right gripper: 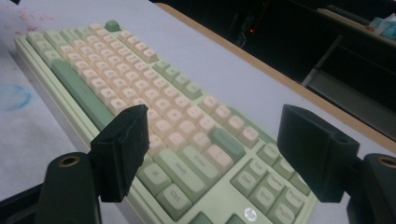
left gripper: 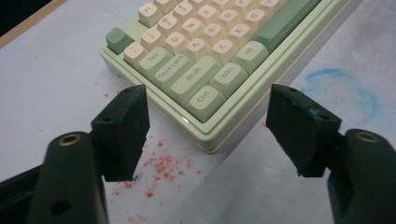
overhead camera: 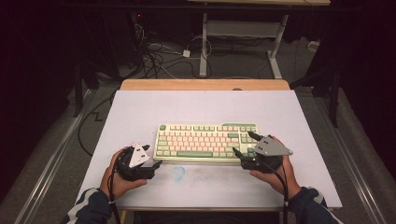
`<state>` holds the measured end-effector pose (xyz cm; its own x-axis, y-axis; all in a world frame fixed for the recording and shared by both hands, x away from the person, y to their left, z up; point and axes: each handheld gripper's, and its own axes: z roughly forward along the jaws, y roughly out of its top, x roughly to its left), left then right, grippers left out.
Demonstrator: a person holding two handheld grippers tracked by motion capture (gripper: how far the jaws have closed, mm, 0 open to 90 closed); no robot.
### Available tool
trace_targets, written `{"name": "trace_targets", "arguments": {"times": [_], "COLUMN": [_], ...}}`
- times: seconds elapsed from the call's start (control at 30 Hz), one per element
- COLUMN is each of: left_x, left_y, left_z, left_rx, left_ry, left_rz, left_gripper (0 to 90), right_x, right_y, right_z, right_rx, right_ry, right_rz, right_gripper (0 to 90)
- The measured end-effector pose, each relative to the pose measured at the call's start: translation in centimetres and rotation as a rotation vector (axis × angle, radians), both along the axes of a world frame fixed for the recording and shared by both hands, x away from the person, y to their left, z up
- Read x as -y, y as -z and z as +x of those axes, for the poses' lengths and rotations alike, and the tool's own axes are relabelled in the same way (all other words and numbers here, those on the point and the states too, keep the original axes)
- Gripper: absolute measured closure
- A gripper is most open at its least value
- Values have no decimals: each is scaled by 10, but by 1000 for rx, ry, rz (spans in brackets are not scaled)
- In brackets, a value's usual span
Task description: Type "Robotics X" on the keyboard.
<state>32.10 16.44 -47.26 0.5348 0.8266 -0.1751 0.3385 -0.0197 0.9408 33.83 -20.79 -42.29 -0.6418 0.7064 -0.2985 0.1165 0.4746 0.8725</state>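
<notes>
- Mechanical keyboard (overhead camera: pixel 207 142) lies flat mid-tabletop (overhead camera: pixel 140 107); judged rigid, fairly heavy, keycaps loose-fitting.
- Left gripper (overhead camera: pixel 148 163) and right gripper (overhead camera: pixel 243 145) are seen spread, empty, at its near corners.
- The case edges are best gripped, not keys.

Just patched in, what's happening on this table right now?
A person holds a hand-held gripper in each hand at the two near corners of a green and cream keyboard lying on the white table. The left hand-held gripper is open, its jaws either side of the corner by the Ctrl key, not touching it. The right hand-held gripper is open too, above the keys at the other end. Nothing is gripped yet. Red specks and a blue smudge mark the table.
</notes>
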Motion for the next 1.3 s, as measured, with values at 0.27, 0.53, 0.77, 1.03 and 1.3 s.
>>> {"name": "trace_targets", "arguments": {"times": [0.27,0.53,0.77,1.03,1.3], "left_x": [0,19,52,89,111], "left_y": [-11,-25,-31,-32,-24], "left_z": [1,15,31,42,47], "left_rx": [-35,-64,-83,-103,-128], "left_ry": [28,84,142,216,248], "left_rz": [-34,-21,4,31,74], "left_gripper": [619,872,873,872,872], "right_x": [14,22,22,20,18], "right_y": [10,22,24,26,27], "right_z": [-16,-28,-30,-30,-30], "right_rx": [-11,-32,-50,-52,-53], "right_ry": [15,17,16,3,-7], "right_rz": [14,-29,-26,-42,-55], "right_gripper": [262,262,263,264,264]}}
